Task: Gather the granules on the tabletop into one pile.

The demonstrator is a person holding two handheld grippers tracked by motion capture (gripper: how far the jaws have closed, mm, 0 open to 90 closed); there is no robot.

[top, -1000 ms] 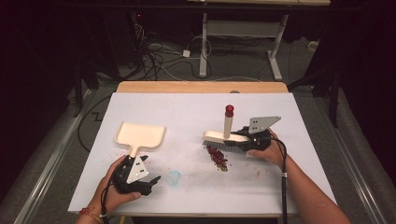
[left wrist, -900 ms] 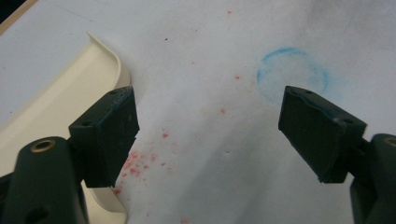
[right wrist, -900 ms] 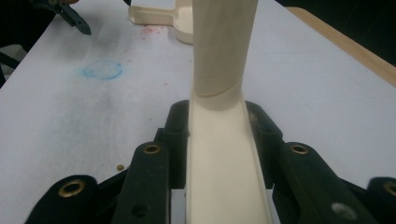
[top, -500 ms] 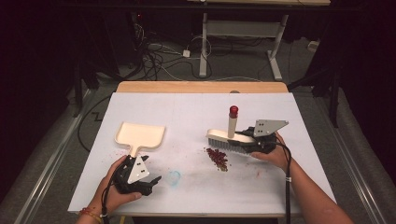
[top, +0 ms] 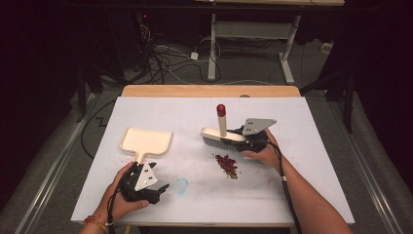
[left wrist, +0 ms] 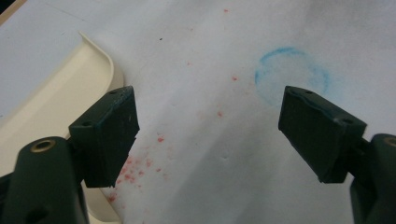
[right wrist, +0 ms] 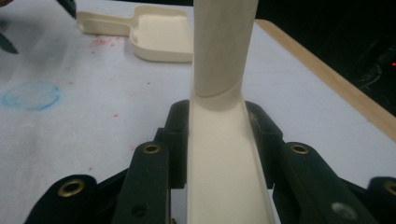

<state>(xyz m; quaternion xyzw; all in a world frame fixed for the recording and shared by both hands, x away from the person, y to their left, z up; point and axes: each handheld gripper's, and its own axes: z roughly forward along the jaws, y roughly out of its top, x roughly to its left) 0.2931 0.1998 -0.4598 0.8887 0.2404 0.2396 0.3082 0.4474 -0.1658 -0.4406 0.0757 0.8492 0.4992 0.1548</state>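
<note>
R gripper [top: 243, 141] had its fingers clenched on the cream plastic hand brush [top: 221, 136], gripping the flat back w/ the red-tipped handle upright, just behind the pile of dark red crumbs [top: 227, 165] on the white-covered bench [top: 311, 146]. Brush looked light and stiff, smooth plastic, prob slippery; the flat back seemed the best hold. L gripper [left wrist: 208, 135] had fingers released, nothing between, beside the cream plastic dustpan [top: 146, 141], also prob light and rigid.
</note>
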